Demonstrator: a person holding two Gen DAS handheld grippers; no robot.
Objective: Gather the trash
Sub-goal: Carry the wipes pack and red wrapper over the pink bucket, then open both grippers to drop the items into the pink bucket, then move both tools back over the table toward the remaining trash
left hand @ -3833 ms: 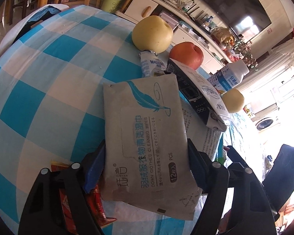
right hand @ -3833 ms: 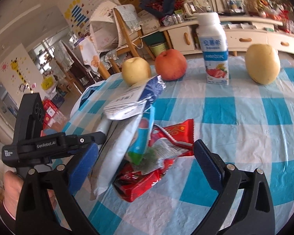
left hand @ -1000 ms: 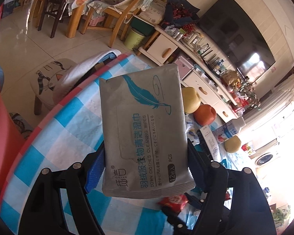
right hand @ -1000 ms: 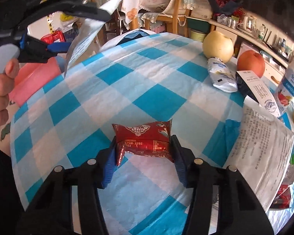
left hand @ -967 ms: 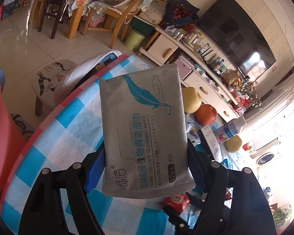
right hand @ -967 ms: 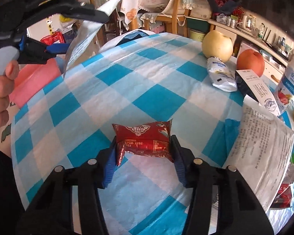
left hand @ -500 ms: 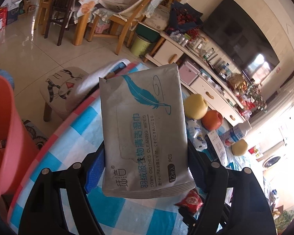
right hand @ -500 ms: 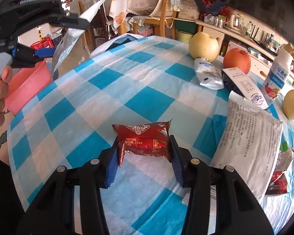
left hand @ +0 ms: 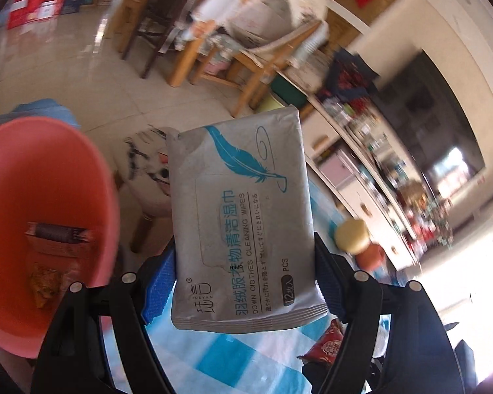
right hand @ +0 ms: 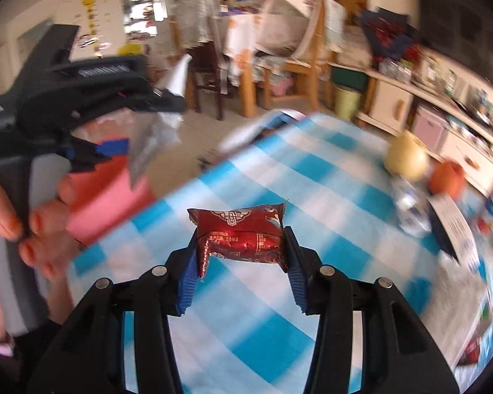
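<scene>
Reading plainly on the grey wipes pack [left hand: 243, 226]: "DOWN CLOTHES CLEANING WIPES", "OPEN", "PCS", a blue feather above, Chinese characters beside. Left gripper [left hand: 246, 282] clamped the pack by its lower edges, pads pressing both sides, pack upright and clear of the checked tablecloth [left hand: 220, 361]. Pink bin [left hand: 49, 177] sat just left of it, already holding a dark carton and an orange wrapper. Right gripper [right hand: 240, 256] held a red snack packet [right hand: 238, 236] between its blue pads, above the cloth; small print on it unreadable. Person's hand [right hand: 33, 223] wrapped the left gripper's handle, pointing downward toward the bin side. Background blurred.
</scene>
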